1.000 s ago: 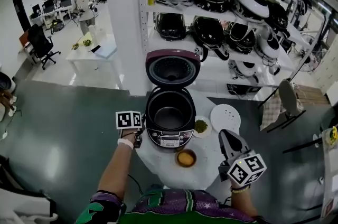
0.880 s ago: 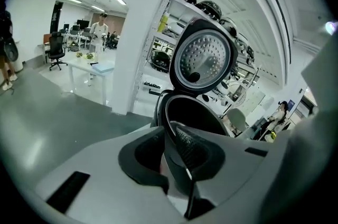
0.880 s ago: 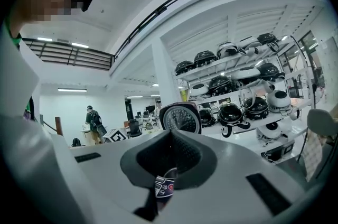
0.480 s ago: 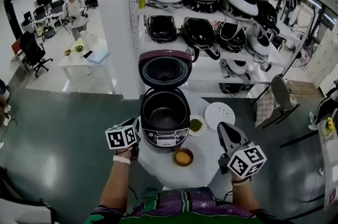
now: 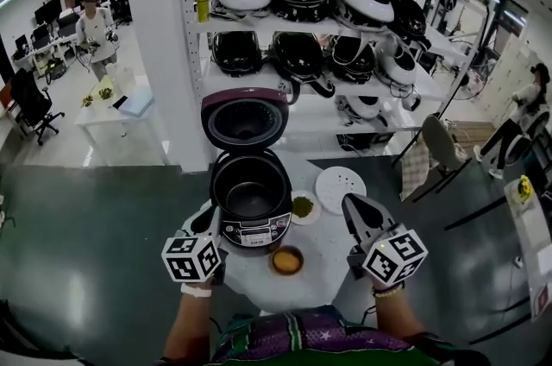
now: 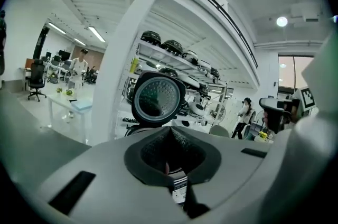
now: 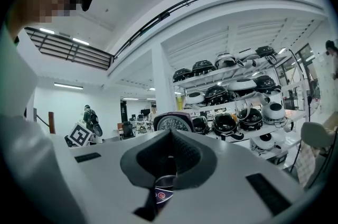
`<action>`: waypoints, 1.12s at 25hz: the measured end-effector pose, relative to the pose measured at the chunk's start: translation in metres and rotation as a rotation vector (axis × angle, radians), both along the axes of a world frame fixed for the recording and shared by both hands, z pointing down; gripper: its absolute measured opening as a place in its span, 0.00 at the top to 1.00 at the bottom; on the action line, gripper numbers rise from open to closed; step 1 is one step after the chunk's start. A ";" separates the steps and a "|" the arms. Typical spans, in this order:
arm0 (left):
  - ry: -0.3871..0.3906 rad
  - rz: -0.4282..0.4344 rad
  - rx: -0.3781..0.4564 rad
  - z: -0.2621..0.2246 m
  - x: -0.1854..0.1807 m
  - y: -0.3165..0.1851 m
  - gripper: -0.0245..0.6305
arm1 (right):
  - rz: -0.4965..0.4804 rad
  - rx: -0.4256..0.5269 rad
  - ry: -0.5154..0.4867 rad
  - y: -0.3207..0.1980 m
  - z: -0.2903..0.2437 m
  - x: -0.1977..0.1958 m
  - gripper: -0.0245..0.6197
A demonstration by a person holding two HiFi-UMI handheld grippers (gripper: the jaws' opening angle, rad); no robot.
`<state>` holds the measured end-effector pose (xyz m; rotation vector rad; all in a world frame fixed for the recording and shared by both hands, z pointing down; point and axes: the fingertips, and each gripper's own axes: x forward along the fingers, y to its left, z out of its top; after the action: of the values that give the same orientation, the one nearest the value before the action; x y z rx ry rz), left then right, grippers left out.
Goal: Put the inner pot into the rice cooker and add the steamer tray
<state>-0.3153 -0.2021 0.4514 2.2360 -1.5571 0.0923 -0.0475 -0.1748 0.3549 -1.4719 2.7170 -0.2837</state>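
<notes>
The dark rice cooker stands on a round white table with its maroon lid raised; the dark inner pot sits inside it. A white perforated steamer tray lies flat on the table to the cooker's right. My left gripper hovers at the cooker's front left, shut and empty, apart from the cooker. My right gripper hangs just in front of the tray, shut on nothing. In the left gripper view the lid shows beyond the closed left gripper. The right gripper points level at the lid.
A small dish of green bits sits between cooker and tray, an orange-filled bowl in front of the cooker. Shelves of other rice cookers stand behind the table. One person stands far left, another at the right.
My left gripper drew back from the cooker's left side toward me, rose, and its jaws closed. The right gripper stayed nearly still. The head view tilted up a little.
</notes>
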 end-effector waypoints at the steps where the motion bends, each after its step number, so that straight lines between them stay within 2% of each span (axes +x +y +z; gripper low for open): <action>1: 0.002 0.012 0.016 -0.003 0.004 0.001 0.93 | 0.002 0.006 0.003 0.000 -0.001 0.001 0.95; 6: 0.030 0.103 0.069 -0.012 0.030 0.011 0.93 | -0.001 -0.005 -0.008 -0.001 0.002 0.003 0.95; 8: 0.034 0.129 0.090 -0.015 0.040 0.014 0.93 | -0.015 -0.014 -0.011 0.000 0.004 0.005 0.81; 13: 0.041 0.179 0.141 -0.026 0.059 0.015 0.93 | 0.017 0.024 0.051 -0.005 0.007 0.016 0.34; 16: 0.031 0.217 0.165 -0.029 0.069 0.015 0.93 | 0.033 0.000 0.013 -0.009 0.012 0.027 0.17; 18: 0.038 0.245 0.185 -0.032 0.075 0.015 0.93 | 0.045 -0.021 -0.009 -0.012 0.016 0.037 0.13; 22: 0.051 0.278 0.219 -0.042 0.087 0.013 0.93 | 0.082 -0.037 0.077 -0.015 0.029 0.056 0.12; 28: 0.067 0.299 0.223 -0.047 0.116 0.004 0.93 | 0.084 -0.110 0.087 -0.031 0.060 0.081 0.13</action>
<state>-0.1991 -0.1980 0.4046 2.6051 -1.2412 -0.0745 0.0337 -0.2056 0.4148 -1.6601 2.7374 -0.3792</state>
